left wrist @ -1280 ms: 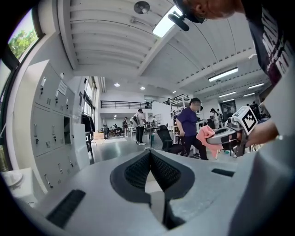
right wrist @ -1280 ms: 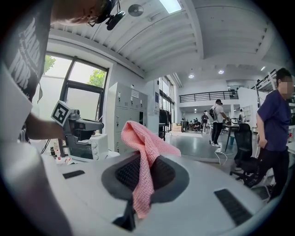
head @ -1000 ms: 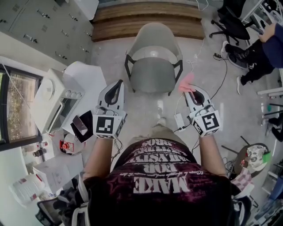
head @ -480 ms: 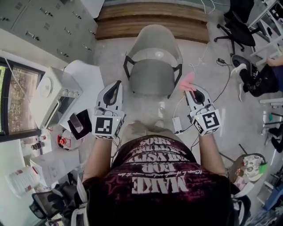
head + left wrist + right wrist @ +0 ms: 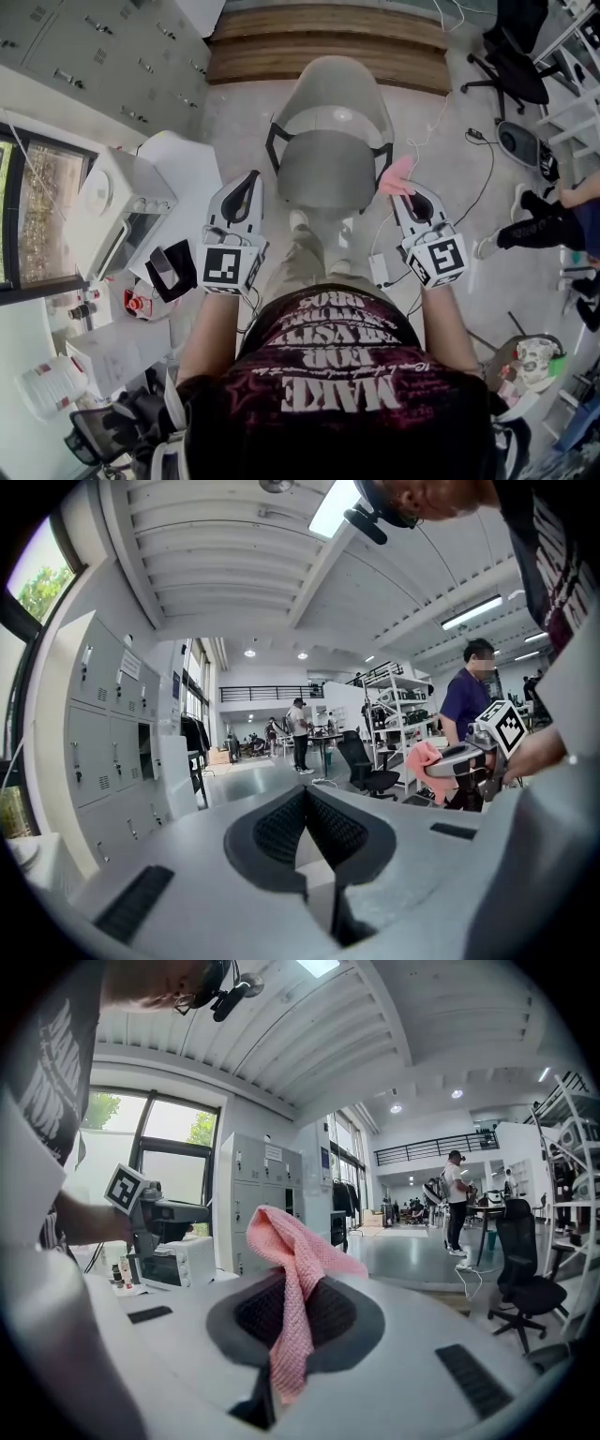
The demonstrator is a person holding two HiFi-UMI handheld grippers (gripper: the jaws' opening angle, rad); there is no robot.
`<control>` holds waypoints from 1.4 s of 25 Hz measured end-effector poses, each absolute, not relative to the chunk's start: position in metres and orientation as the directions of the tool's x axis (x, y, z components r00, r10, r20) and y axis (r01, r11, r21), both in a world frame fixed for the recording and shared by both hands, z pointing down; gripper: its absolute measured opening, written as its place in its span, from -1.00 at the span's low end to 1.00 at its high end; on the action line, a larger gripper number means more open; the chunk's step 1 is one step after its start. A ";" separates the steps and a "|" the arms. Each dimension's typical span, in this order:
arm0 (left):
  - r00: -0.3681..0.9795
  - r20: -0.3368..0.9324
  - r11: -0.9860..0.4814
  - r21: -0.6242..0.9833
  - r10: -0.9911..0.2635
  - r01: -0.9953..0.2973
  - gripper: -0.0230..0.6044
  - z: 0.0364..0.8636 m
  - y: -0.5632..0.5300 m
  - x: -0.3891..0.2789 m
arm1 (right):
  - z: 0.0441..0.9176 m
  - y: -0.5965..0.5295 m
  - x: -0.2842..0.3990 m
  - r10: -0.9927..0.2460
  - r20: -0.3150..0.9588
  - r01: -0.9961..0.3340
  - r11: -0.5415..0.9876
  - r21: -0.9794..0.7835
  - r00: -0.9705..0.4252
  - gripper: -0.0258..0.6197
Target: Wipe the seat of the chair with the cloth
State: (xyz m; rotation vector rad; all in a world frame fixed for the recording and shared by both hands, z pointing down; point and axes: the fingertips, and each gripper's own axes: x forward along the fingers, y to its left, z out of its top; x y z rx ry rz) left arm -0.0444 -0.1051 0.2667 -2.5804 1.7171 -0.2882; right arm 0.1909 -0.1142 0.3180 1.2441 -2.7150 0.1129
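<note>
A grey chair (image 5: 330, 141) with a curved back and black arms stands on the floor straight ahead; its seat (image 5: 328, 169) is bare. My right gripper (image 5: 405, 192) is shut on a pink cloth (image 5: 397, 175), held in the air just right of the chair's right arm. In the right gripper view the pink cloth (image 5: 292, 1283) sticks up and hangs down between the closed jaws. My left gripper (image 5: 246, 184) is shut with nothing in it, level with the seat's left front corner. The left gripper view shows the jaws closed and the right gripper with the pink cloth (image 5: 427, 763) off to the right.
A white table with a microwave (image 5: 117, 220) and a phone (image 5: 167, 265) is at my left. Cables and a power adapter (image 5: 380, 270) lie on the floor by my right foot. Black office chairs (image 5: 511, 66) and another person's legs (image 5: 553, 220) are at the right. Wooden steps (image 5: 328, 42) run behind the chair.
My view has drawn a little closer to the chair and my left foot has stepped forward. Both grippers keep their places. The person at the right has moved farther down-right.
</note>
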 end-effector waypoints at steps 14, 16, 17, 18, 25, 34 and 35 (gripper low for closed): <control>0.412 0.209 -0.437 -0.094 -0.887 -0.894 -0.93 0.308 -0.207 -0.077 | 0.379 -0.203 0.146 -0.725 0.278 -0.766 0.639 -0.070 -0.630 -0.83; 0.412 0.223 -0.440 -0.090 -0.883 -0.894 -0.93 0.319 -0.223 -0.085 | 0.396 -0.220 0.133 -0.711 0.301 -0.760 0.645 -0.084 -0.636 -0.83; 0.411 0.230 -0.440 -0.090 -0.882 -0.893 -0.93 0.326 -0.232 -0.089 | 0.406 -0.229 0.126 -0.701 0.313 -0.755 0.650 -0.090 -0.641 -0.83; 0.410 0.239 -0.440 -0.088 -0.880 -0.894 -0.92 0.333 -0.240 -0.093 | 0.416 -0.238 0.118 -0.690 0.325 -0.749 0.656 -0.096 -0.646 -0.83; 0.404 0.327 -0.440 -0.039 -0.854 -0.897 -0.93 0.402 -0.289 -0.119 | 0.509 -0.288 0.066 -0.602 0.425 -0.712 0.682 -0.165 -0.676 -0.83; 0.425 0.427 -0.458 0.028 -0.798 -0.889 -0.93 0.496 -0.320 -0.133 | 0.693 -0.343 -0.012 -0.437 0.566 -0.662 0.695 -0.281 -0.699 -0.83; 0.425 0.442 -0.461 0.030 -0.790 -0.887 -0.92 0.504 -0.320 -0.135 | 0.717 -0.348 -0.020 -0.419 0.589 -0.666 0.684 -0.297 -0.692 -0.83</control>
